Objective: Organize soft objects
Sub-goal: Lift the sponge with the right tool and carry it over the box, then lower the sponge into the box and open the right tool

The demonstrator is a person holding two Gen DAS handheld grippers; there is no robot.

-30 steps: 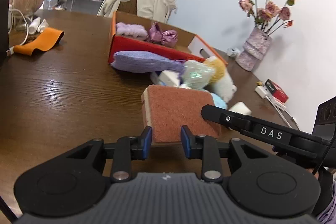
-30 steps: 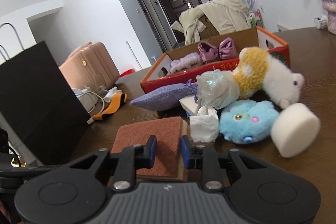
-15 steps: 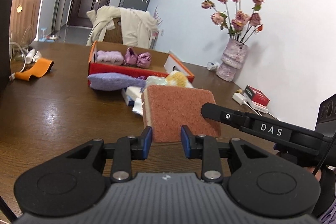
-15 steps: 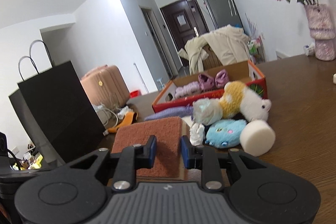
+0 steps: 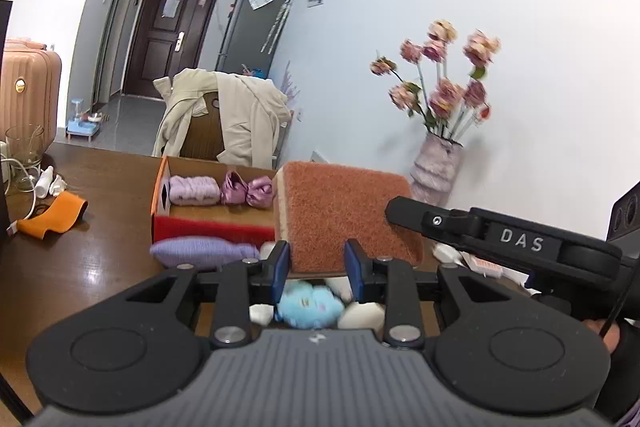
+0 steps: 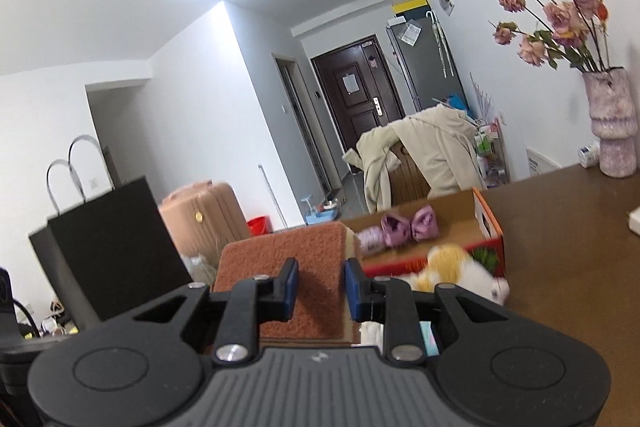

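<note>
Sponge: the rust-brown scouring sponge (image 5: 344, 211) now hangs above the table (image 5: 80, 267), level with the cardboard box (image 5: 188, 223); a second ago it lay on the wood.
Left gripper (image 5: 316, 265): narrow gap unchanged, blue pads clamped on the sponge's near edge.
Right gripper (image 6: 318, 285): likewise pinching the sponge's other edge.
Pile: blue plush (image 5: 310, 303) and white foam puff (image 5: 362, 315) now show beneath the sponge.

Black left gripper (image 5: 315, 264), blue-lined jaws, silver screws
</note>
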